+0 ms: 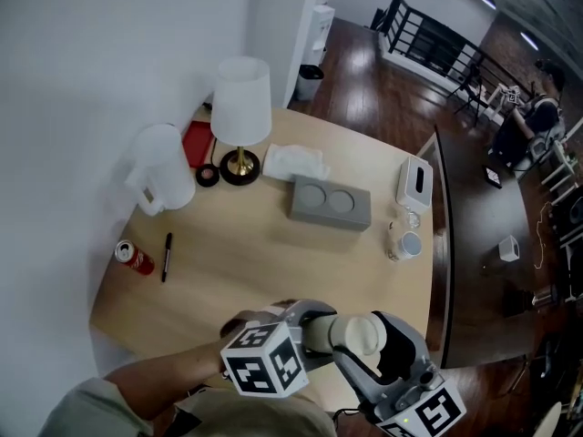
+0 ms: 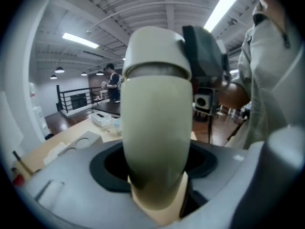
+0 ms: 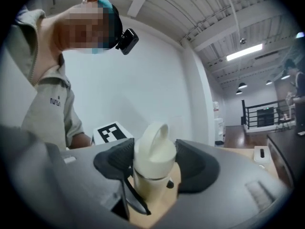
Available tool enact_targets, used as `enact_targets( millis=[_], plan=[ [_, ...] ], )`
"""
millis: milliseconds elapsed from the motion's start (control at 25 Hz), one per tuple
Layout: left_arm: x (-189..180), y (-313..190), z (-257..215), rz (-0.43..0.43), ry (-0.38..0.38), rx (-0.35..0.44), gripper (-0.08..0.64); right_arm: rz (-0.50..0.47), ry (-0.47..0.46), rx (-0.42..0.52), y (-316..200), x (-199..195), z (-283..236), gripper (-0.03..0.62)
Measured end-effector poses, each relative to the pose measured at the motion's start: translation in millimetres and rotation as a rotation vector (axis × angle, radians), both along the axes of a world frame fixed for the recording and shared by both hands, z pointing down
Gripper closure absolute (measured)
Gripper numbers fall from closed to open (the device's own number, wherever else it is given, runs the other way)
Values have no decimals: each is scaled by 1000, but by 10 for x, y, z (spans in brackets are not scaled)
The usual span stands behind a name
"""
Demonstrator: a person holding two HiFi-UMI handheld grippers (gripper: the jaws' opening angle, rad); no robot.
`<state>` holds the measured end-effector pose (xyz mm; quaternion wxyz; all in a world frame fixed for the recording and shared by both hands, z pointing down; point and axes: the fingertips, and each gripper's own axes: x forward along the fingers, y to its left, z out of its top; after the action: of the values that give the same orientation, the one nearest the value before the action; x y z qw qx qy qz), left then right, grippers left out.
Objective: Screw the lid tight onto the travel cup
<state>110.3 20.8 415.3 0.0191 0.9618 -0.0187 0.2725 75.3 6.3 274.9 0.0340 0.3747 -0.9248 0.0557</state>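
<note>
The left gripper (image 2: pixel 155 173) is clamped on the body of the cream-coloured, smooth-walled travel cup (image 2: pixel 155 128), its jaws pressing on either side of the lower half. The right gripper (image 3: pixel 153 162) has its dark pads (image 3: pixel 114 159) closed against the 2 sides of the rounded cream lid (image 3: pixel 153 149), whose loop handle stands up between them. In the head view the cup lies roughly level between the 2 grippers, held in the air over the near edge of the table and close to the person's body. The lid already sits on the cup's mouth with only a thin seam showing, and a thin black strap (image 3: pixel 126 194) hangs beside the neck. The placing therefore looks done; what is left, as I judge it, is turning the lid home against the held body, though no view shows how tight the thread is. The pale wooden table (image 1: pixel 273 262) carries a black pen (image 1: pixel 167 256) and a red drinks can (image 1: pixel 134 257) lying on its side at the left. A white plastic jug (image 1: pixel 164 167) and a white-shaded lamp on a brass foot (image 1: pixel 241 107) stand by the wall. A grey block with 2 round hollows (image 1: pixel 331 203) lies mid-table, with crumpled white tissue (image 1: pixel 294 162) just behind it. A white box (image 1: pixel 414 180) and a small glass (image 1: pixel 407 244) are toward the right edge. Around it are a white wall, a dark wooden floor, a black railing (image 1: pixel 437 39) and ceiling strip lights.
</note>
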Motion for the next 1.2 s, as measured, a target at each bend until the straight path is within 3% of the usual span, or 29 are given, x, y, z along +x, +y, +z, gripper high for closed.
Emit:
enact_targets(
  millis=[160,240,280,360,440,520,640,760,920,1040,1200],
  plan=[
    [-38,-302,60,-213,-82,203,245,-14,5,-7,45,-4,1,318],
    [-60,-356,123,-270,-105,230,245,-38,7,-10,86,-10,-7,316],
    [-55,-334,160,-268,-99,205,245,-50,8,-11,106,-13,-12,316],
    [-11,-173,174,-185,-24,74,245,-70,10,-13,146,-18,-20,314],
    [26,86,25,-8,113,-95,245,-87,12,-15,183,-23,-28,303],
    [5,334,-202,179,218,-190,245,-112,13,-18,220,-33,-39,285],
    [-67,590,-334,364,213,-200,245,-201,11,-32,297,-73,-73,266],
    [-117,764,-348,476,169,-204,245,-367,1,-58,404,-155,-128,256],
    [-143,837,-335,528,134,-206,245,-481,-17,-74,465,-232,-160,258],
    [-133,751,-312,480,130,-198,245,-441,-25,-51,426,-230,-168,304],
    [-79,552,-248,360,129,-154,245,-327,7,-23,293,-207,-120,305]
  ],
)
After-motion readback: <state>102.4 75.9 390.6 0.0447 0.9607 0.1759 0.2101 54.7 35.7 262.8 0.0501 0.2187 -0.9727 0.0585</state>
